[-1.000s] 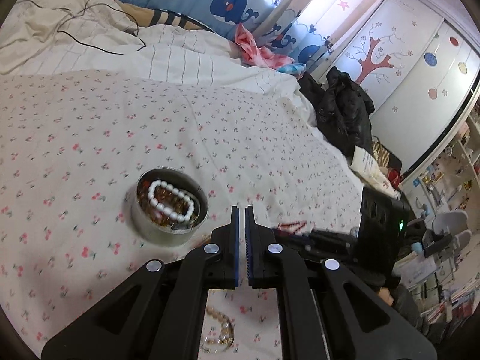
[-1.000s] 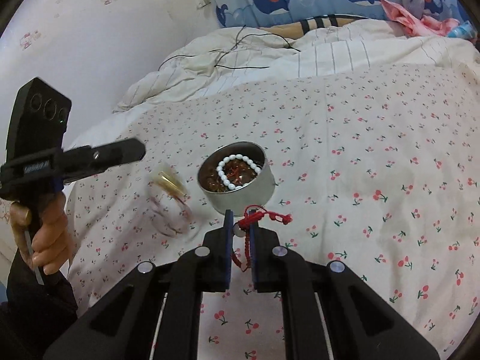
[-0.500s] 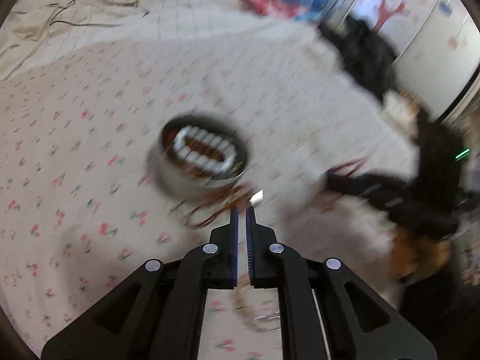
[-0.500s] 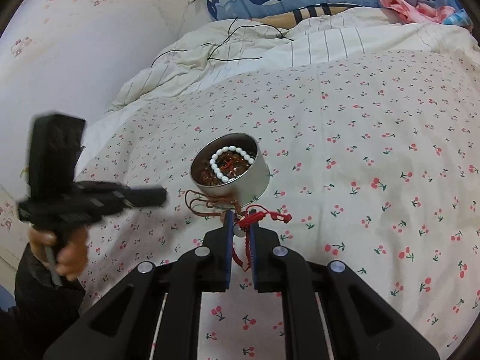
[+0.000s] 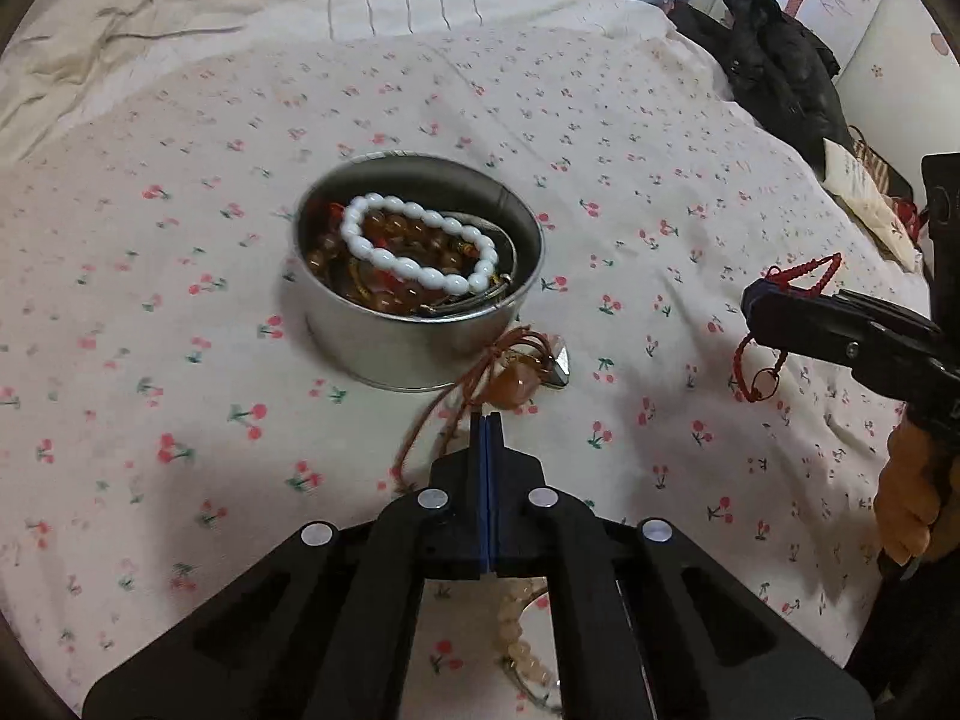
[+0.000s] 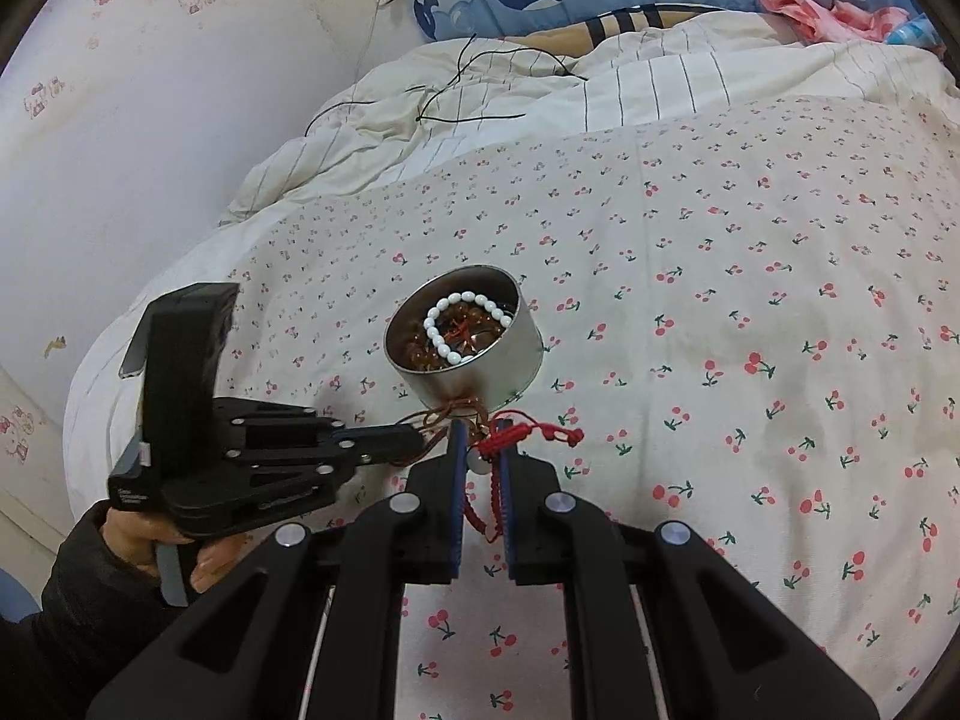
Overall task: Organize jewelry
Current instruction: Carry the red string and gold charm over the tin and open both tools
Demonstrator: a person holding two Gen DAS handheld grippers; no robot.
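Note:
A round metal tin [image 5: 384, 354] [image 6: 510, 384] stands on the cherry-print bedspread, holding a white bead bracelet [image 5: 414, 246] over amber beads. A brown cord necklace with an amber pendant [image 5: 516, 381] lies against the tin's near side. My left gripper [image 5: 486, 420] [image 6: 414, 437] points down at it, jaws closing and pressed together. The cord strands run beside the left finger and none shows between the pads. My right gripper [image 6: 480, 450] [image 5: 757, 299] is shut on a red cord bracelet [image 6: 516, 433] [image 5: 807, 270], held just above the bed near the tin.
Pale beads [image 5: 516, 630] lie on the bed under my left gripper. A crumpled striped duvet with a black cable [image 6: 474, 90] fills the back. A black jacket [image 5: 774, 54] lies at the bed's right edge. A wall [image 6: 150, 120] borders the left side.
My left gripper has dropped and tipped down toward the tin. The brown cord necklace, a blur in the air a second ago, now lies by the tin. The right gripper has kept still.

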